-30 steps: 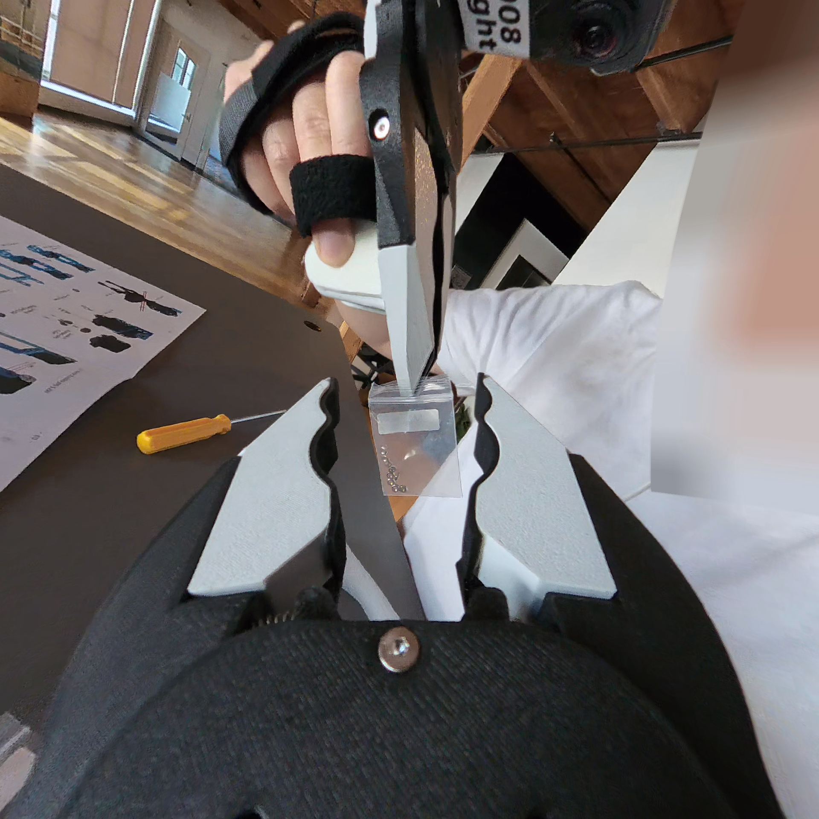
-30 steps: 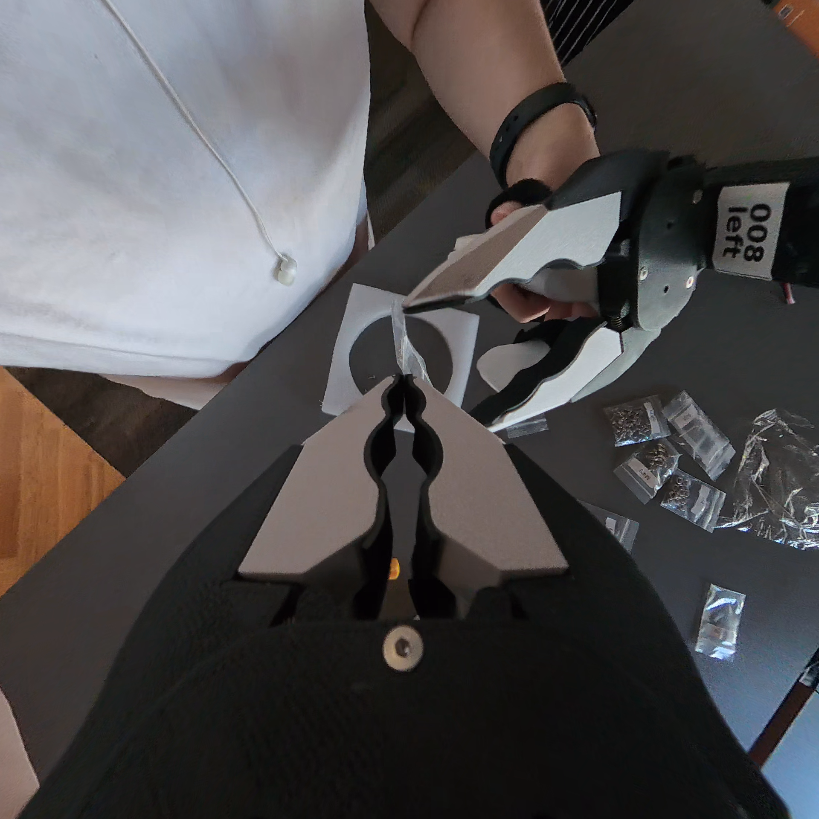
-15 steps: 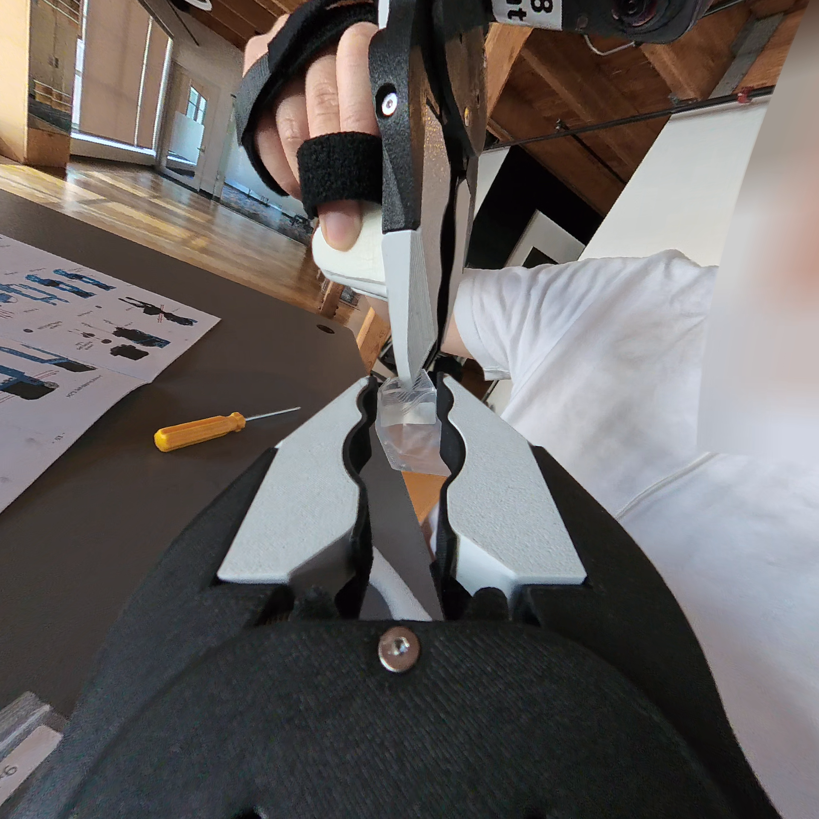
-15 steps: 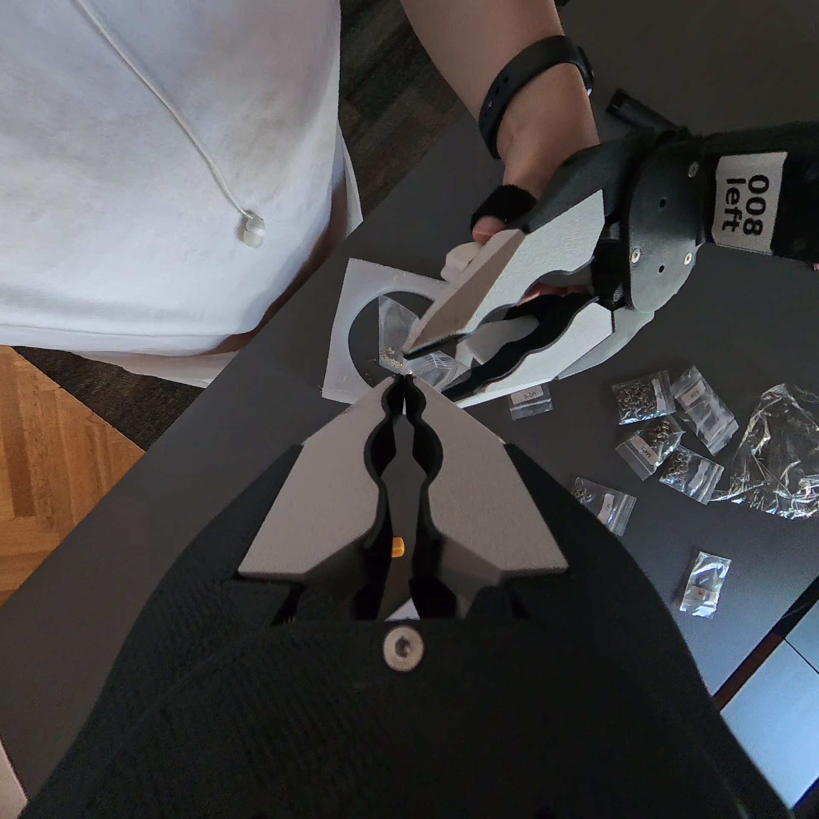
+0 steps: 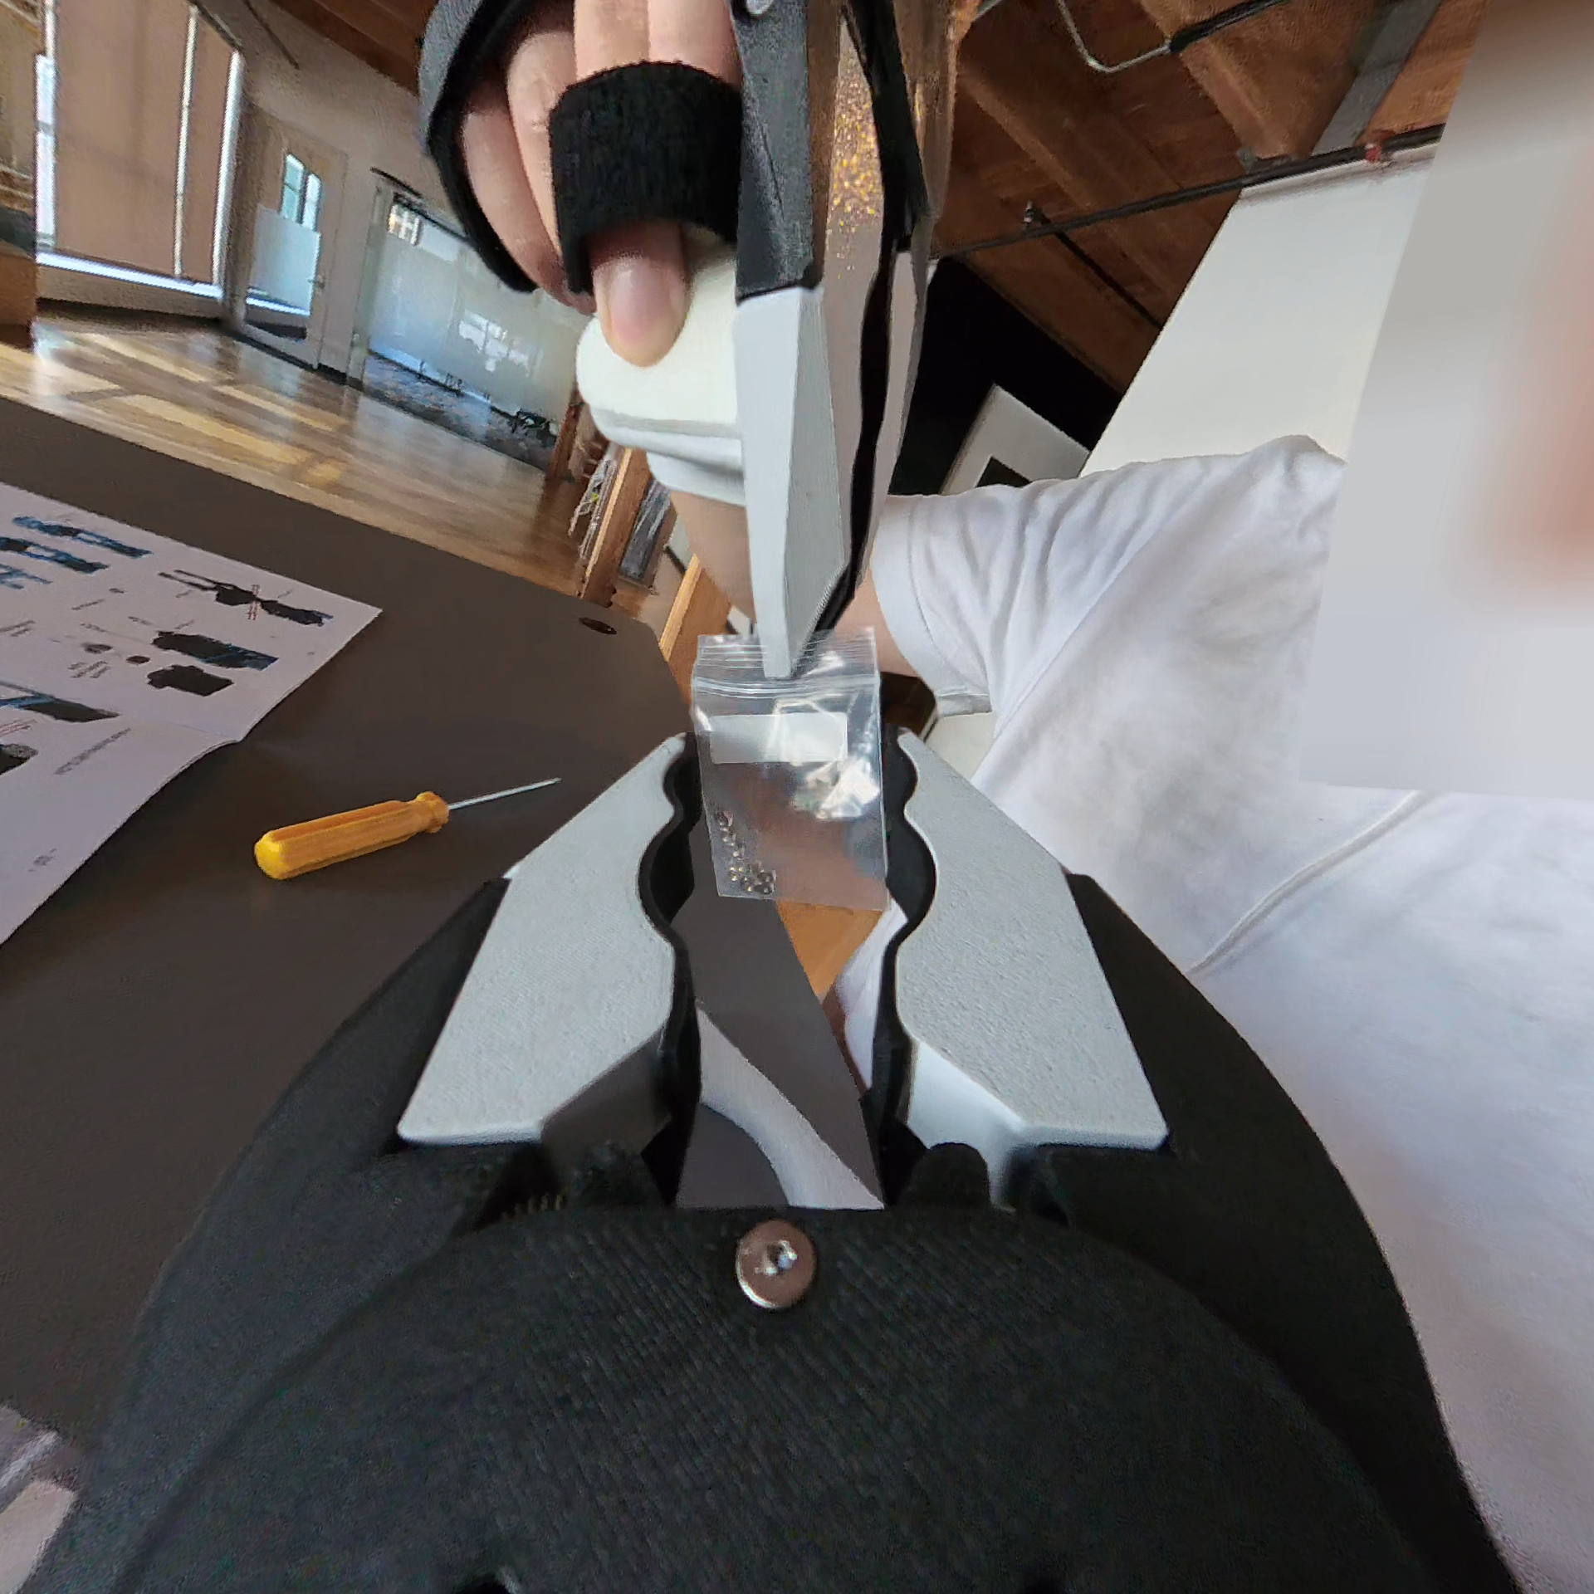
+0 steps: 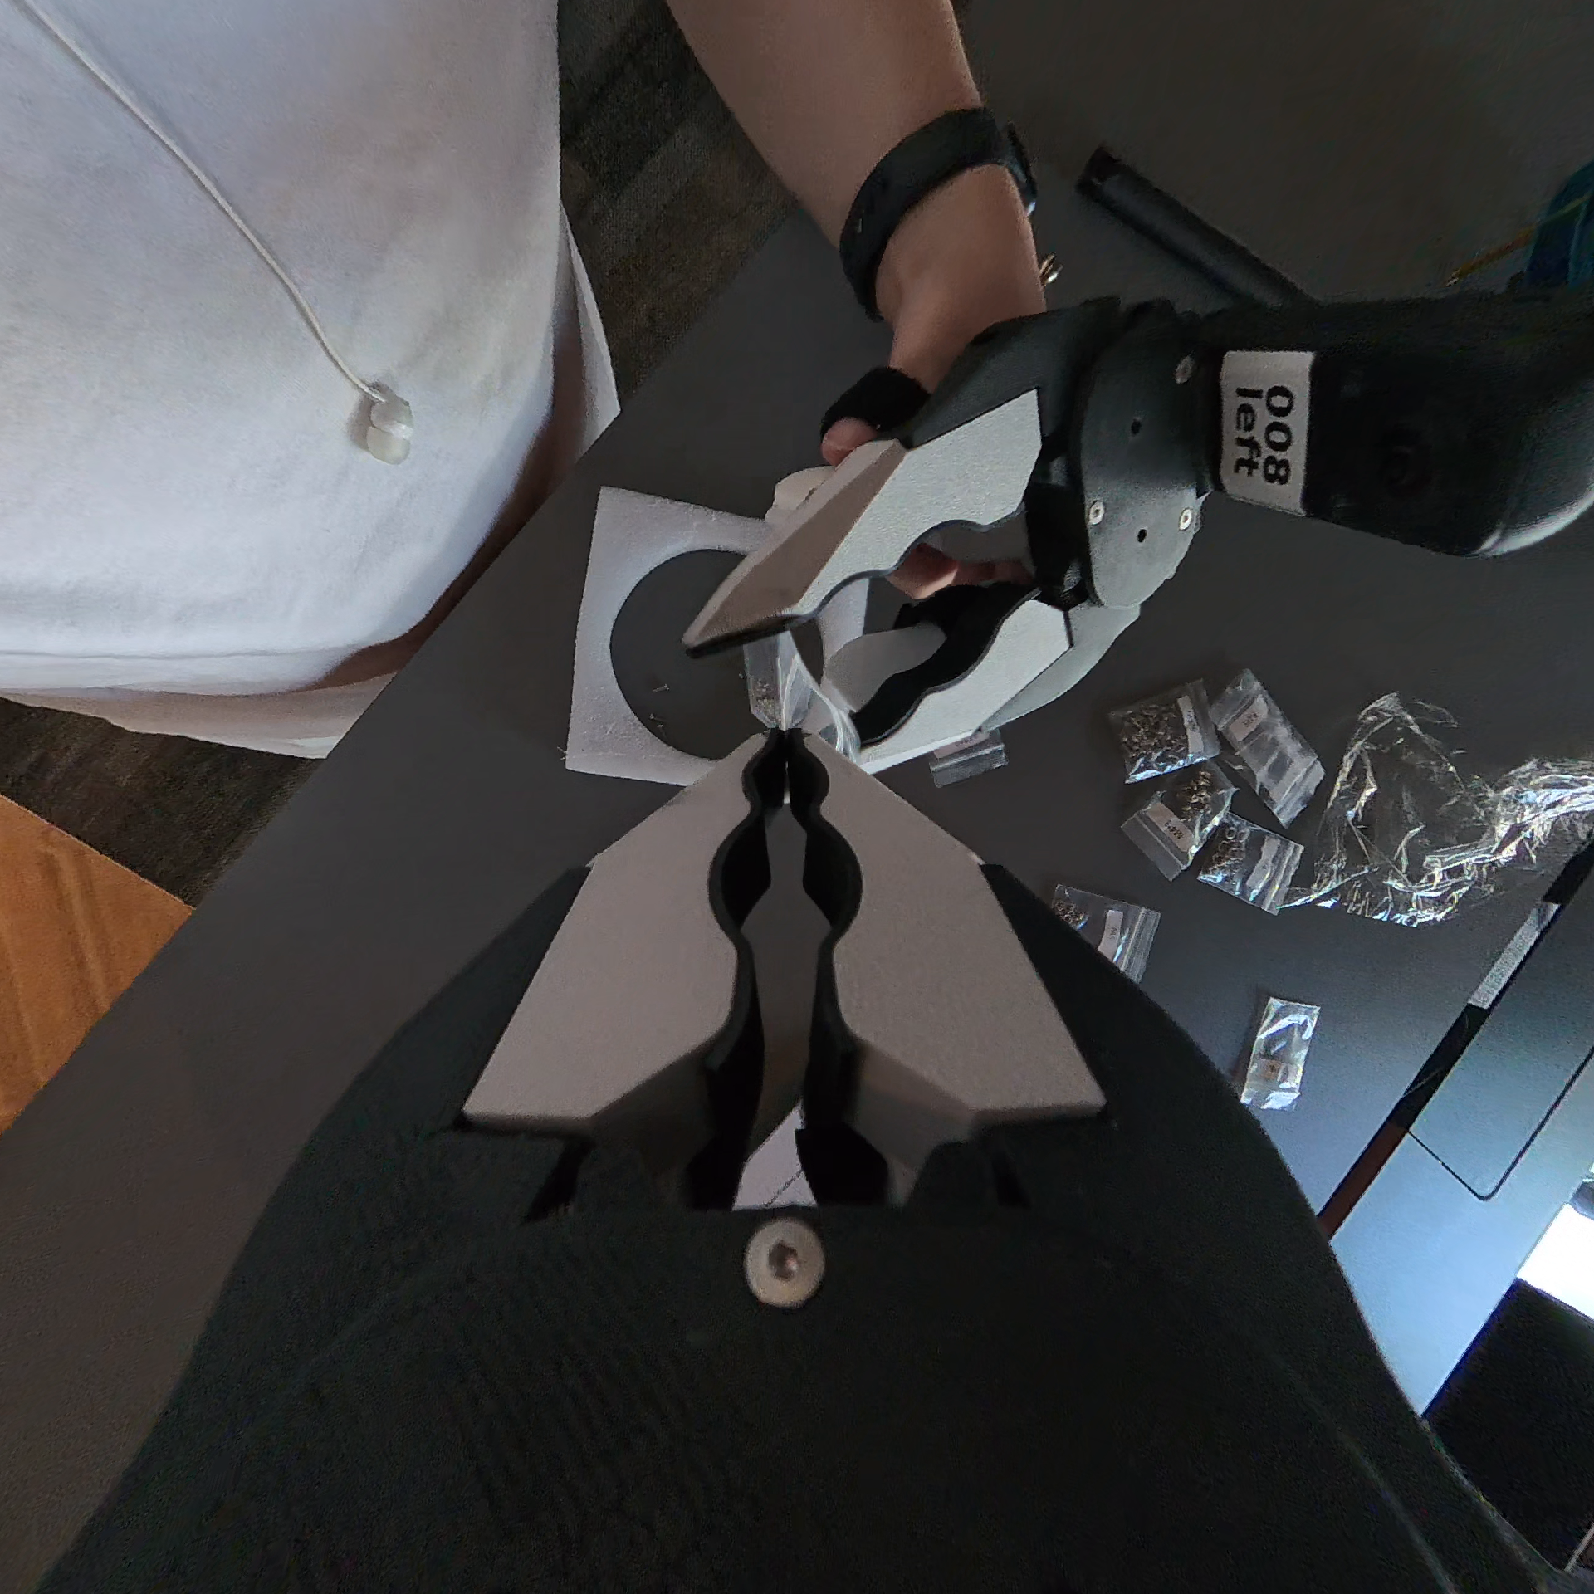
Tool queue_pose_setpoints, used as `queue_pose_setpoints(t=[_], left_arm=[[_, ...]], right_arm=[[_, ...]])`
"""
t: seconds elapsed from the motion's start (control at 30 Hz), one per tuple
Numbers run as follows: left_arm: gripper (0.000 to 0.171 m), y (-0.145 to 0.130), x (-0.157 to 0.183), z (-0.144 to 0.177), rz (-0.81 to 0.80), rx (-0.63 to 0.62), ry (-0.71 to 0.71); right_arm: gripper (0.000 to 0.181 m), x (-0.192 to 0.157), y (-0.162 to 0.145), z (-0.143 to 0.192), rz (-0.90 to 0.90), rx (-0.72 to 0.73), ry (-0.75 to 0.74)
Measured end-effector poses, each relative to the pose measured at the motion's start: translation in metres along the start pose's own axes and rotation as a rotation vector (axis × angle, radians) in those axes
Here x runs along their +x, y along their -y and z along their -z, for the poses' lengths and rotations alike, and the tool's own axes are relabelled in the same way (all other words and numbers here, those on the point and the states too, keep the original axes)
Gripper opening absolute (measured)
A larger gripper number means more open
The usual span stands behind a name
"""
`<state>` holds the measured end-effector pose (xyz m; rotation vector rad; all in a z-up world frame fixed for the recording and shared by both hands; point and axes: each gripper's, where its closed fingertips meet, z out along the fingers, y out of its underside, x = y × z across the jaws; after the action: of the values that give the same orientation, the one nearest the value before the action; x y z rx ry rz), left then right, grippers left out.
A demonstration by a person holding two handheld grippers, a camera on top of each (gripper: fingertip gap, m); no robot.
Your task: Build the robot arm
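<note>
A small clear zip bag [image 5: 789, 802] with a white label and tiny metal parts hangs in the air. My right gripper [image 6: 781, 737] is shut on the bag's top edge; in the left wrist view it [image 5: 789, 664] comes down from above. My left gripper [image 5: 789, 750] is open, with the bag hanging between its two fingertips and about as wide as the gap. In the right wrist view the bag [image 6: 768, 694] sits between the open fingers of the left gripper [image 6: 785, 686], above a white foam square with a round hole [image 6: 604, 655] on the dark table.
A yellow screwdriver [image 5: 349, 835] and a printed instruction sheet [image 5: 129, 655] lie on the dark table [image 5: 388, 733]. Several small hardware bags [image 6: 1208, 776], crumpled clear plastic [image 6: 1449, 819] and a black tube [image 6: 1182, 233] lie to the right. A person in a white shirt [image 6: 216, 302] stands at the table edge. The tips of both grippers are at nearly the same place. The left tips stand about 15 cm off the yellow screwdriver [image 5: 349, 835].
The left gripper narrowed onto the bag half a second ago and has opened again. The right gripper has stayed shut on the bag's top throughout.
</note>
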<state>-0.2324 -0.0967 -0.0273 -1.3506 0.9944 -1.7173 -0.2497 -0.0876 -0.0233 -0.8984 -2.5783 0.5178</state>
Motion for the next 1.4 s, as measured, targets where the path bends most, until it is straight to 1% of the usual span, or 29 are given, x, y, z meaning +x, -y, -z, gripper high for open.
queue_pose_setpoints(t=[0.1,0.17,0.23,0.3,0.4,0.47,0.57,0.6,0.63,0.7,0.73,0.83,0.93,1.0,1.03,1.1,1.2,1.27,1.4], left_arm=[[0.038,0.001,0.007,-0.001,0.030,0.005,-0.063],[0.023,-0.004,0.007,0.000,0.013,-0.023,-0.065],[0.022,-0.005,0.008,0.001,0.004,-0.030,-0.065],[0.026,-0.003,0.009,0.001,0.002,-0.022,-0.064],[0.026,-0.003,0.010,0.001,0.006,-0.022,-0.071],[0.032,-0.004,0.005,0.001,0.000,-0.042,-0.021],[0.039,0.004,-0.005,0.010,-0.065,-0.011,0.098],[0.046,0.007,-0.006,0.013,-0.077,-0.006,0.116],[0.052,0.012,-0.004,0.016,-0.070,-0.001,0.108],[0.060,0.025,0.004,0.019,-0.006,0.029,0.027],[0.061,0.031,0.005,0.019,0.035,0.033,-0.006],[0.061,0.031,-0.001,0.013,0.051,-0.032,-0.025],[0.053,0.030,0.000,0.006,0.049,-0.066,-0.058],[0.039,0.031,0.007,0.004,0.051,-0.057,-0.116],[0.038,0.030,0.006,0.004,0.053,-0.061,-0.118],[0.036,0.029,0.004,0.004,0.058,-0.058,-0.108],[0.025,0.030,-0.002,0.008,0.054,-0.043,-0.084],[0.026,0.029,-0.004,0.008,0.040,-0.035,-0.071],[0.021,0.029,-0.011,0.010,0.016,-0.015,-0.027]], right_arm=[[0.000,0.000,0.004,0.004,-0.022,0.031,0.009],[0.000,-0.003,0.007,0.007,-0.045,0.070,0.040],[0.000,-0.005,0.010,0.011,-0.077,0.110,0.081],[0.000,-0.008,0.013,0.017,-0.108,0.155,0.124],[0.000,-0.007,0.015,0.023,-0.161,0.200,0.165],[0.000,-0.002,0.010,0.023,-0.174,0.191,0.157],[0.000,0.004,0.006,0.024,-0.180,0.193,0.120],[0.000,0.006,0.002,0.024,-0.181,0.182,0.101],[0.000,0.007,-0.001,0.023,-0.171,0.165,0.084],[0.000,0.006,0.000,0.020,-0.139,0.154,0.075],[0.000,0.005,0.001,0.019,-0.122,0.143,0.072],[0.000,0.005,0.006,0.015,-0.069,0.107,0.054],[0.000,0.006,0.010,0.014,-0.048,0.088,0.048],[0.000,0.005,0.011,0.014,-0.040,0.082,0.046],[0.000,0.004,0.010,0.014,-0.040,0.078,0.045],[0.000,0.002,0.008,0.014,-0.040,0.064,0.042],[0.000,0.001,0.004,0.013,-0.050,0.054,0.033],[0.000,0.003,0.002,0.012,-0.049,0.049,0.014],[0.000,0.004,-0.003,0.009,-0.053,0.025,-0.002]])
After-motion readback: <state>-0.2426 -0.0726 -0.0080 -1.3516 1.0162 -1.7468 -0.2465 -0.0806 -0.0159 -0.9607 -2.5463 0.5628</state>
